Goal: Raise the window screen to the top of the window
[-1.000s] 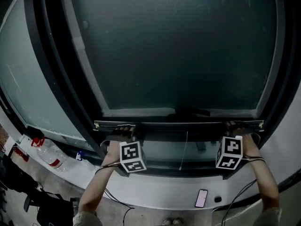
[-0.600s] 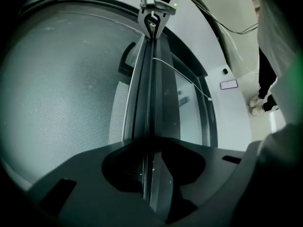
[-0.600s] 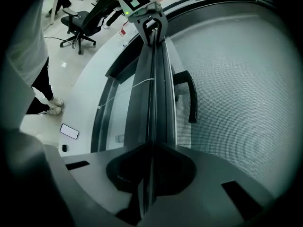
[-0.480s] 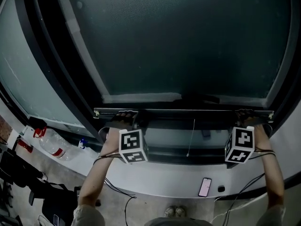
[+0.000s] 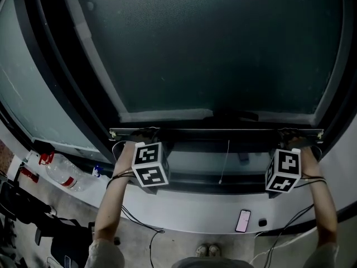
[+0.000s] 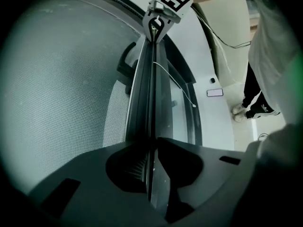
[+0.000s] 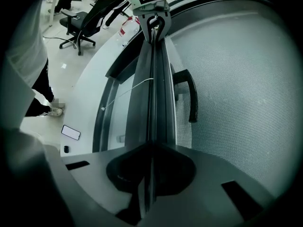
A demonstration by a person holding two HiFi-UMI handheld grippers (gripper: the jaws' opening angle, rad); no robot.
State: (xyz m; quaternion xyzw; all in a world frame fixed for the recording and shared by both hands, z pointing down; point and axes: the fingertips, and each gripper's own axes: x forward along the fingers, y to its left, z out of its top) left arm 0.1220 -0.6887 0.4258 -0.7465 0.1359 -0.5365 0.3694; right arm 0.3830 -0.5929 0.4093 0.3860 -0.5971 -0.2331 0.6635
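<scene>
The window screen point(image 5: 223, 49) is dark mesh, and its metal bottom bar point(image 5: 217, 132) runs across just below the middle of the head view. My left gripper point(image 5: 142, 134) is at the bar's left end. Its jaws have just been closing and now pinch the bar's thin lip point(image 6: 152, 126), as the left gripper view point(image 6: 152, 148) shows. At the bar's right end, my right gripper point(image 5: 291, 134) is shut on the same lip point(image 7: 152, 148). Each gripper view looks along the bar to the other gripper. A black handle point(image 5: 234, 116) sits mid-bar.
A thin white pull cord point(image 5: 225, 161) hangs below the bar over the lower glass. On the white sill lies a phone point(image 5: 242, 220). Plastic bottles point(image 5: 61, 175) stand at the lower left. Office chairs point(image 7: 78, 20) are on the floor behind.
The left gripper's marker cube has tipped and shifted up and left against the bar. The right gripper stays put on the bar. The head view shifted slightly a second ago.
</scene>
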